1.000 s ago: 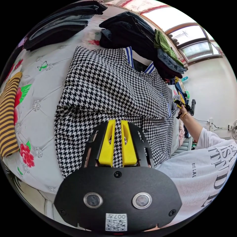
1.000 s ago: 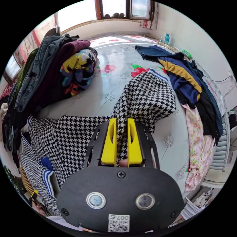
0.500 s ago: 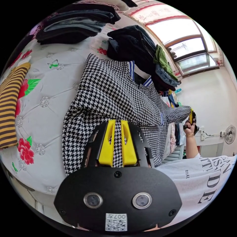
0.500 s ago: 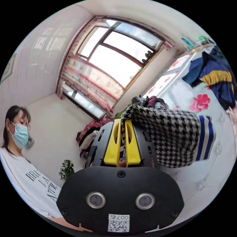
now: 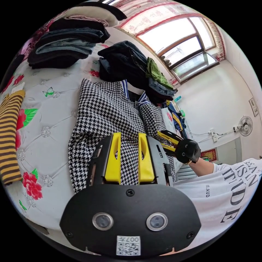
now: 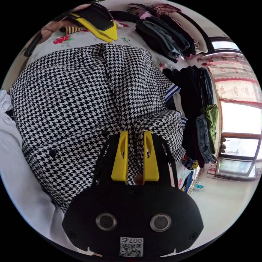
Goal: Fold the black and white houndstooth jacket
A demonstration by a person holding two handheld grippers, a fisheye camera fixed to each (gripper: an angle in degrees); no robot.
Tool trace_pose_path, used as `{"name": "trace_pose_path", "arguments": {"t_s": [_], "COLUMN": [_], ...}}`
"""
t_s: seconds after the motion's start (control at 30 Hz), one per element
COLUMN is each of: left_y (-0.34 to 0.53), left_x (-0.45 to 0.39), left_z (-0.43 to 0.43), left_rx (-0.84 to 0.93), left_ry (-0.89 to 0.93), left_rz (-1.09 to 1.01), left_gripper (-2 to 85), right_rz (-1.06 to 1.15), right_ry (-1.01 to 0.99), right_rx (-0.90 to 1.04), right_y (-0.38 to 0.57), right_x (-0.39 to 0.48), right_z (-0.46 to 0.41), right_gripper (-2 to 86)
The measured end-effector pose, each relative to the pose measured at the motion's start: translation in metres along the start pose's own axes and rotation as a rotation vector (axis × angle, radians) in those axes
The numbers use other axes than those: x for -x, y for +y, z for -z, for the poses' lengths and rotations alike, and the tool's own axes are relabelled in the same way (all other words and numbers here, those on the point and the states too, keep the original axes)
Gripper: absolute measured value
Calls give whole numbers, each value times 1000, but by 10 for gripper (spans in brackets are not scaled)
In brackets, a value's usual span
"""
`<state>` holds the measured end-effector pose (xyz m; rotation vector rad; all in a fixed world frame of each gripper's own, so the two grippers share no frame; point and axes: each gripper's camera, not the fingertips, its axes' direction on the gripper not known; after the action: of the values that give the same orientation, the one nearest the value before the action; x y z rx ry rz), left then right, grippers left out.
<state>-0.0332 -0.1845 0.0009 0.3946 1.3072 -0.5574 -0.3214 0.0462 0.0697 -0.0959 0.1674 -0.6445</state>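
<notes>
The black and white houndstooth jacket [image 5: 103, 114] lies spread on the bed, its blue-striped collar at the far end. My left gripper [image 5: 129, 134] hovers over its near hem with the jaws apart and the cloth below showing between them. In the right gripper view the jacket [image 6: 68, 95] lies under my right gripper [image 6: 135, 133], and folds of a sleeve run together into its jaws, which hold it over the jacket's body. The right gripper [image 5: 163, 137] shows beside the left one. The left gripper [image 6: 112, 36] shows at the jacket's far edge.
The bed has a white quilt [image 5: 49, 109] with red flowers. Folded dark clothes [image 5: 65, 49] and a loose dark pile [image 5: 125, 62] lie beyond the collar. A yellow-and-brown striped garment [image 5: 9, 136] lies at the left. A person's white shirt [image 5: 226, 191] is at the right.
The right gripper has carried the sleeve from out at the side across onto the jacket's body. The left jaws, shut on the hem before, now stand wider apart.
</notes>
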Motion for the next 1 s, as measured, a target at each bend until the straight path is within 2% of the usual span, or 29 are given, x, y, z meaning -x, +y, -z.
{"name": "trace_pose_path", "arguments": {"t_s": [0.2, 0.27, 0.33, 0.4, 0.5, 0.57, 0.67, 0.73, 0.77, 0.8, 0.9, 1.0], "left_y": [-100, -140, -188, -206, -207, -203, -182, -138, -123, -94, -23, 31], "left_x": [-39, -56, -73, -76, -65, -62, -43, -11, -2, 17, 54, 71], "left_z": [-49, -83, -143, -190, -250, -239, -162, -87, -71, -47, -19, 13], "left_rx": [19, 87, 255, 357, 514, 446, 188, 9, -19, -36, 73, 97], "left_ry": [133, 123, 78, 36, -66, -45, 111, 89, 64, -2, -189, -379], "left_rz": [-193, -201, -139, -103, -81, -113, -102, -58, -38, 14, 113, 199], "left_gripper": [122, 132, 143, 144, 101, 68, 57, 56, 57, 58, 55, 11], "right_rz": [-252, -323, -411, -455, -481, -479, -484, -521, -535, -555, -585, -635], "right_ry": [-271, -371, -460, -478, -492, -506, -520, -552, -561, -588, -682, -696], "right_rx": [-83, -68, -69, -75, -71, -76, -98, -144, -160, -189, -225, -251], "right_y": [24, 27, 31, 32, 33, 35, 42, 49, 50, 52, 51, 58], "right_x": [-21, -30, -36, -36, -34, -33, -36, -44, -46, -51, -62, -78], "right_z": [-3, -14, -27, -34, -42, -47, -56, -63, -63, -65, -70, -67], "right_gripper": [55, 58, 60, 61, 59, 58, 57, 58, 58, 59, 62, 65]}}
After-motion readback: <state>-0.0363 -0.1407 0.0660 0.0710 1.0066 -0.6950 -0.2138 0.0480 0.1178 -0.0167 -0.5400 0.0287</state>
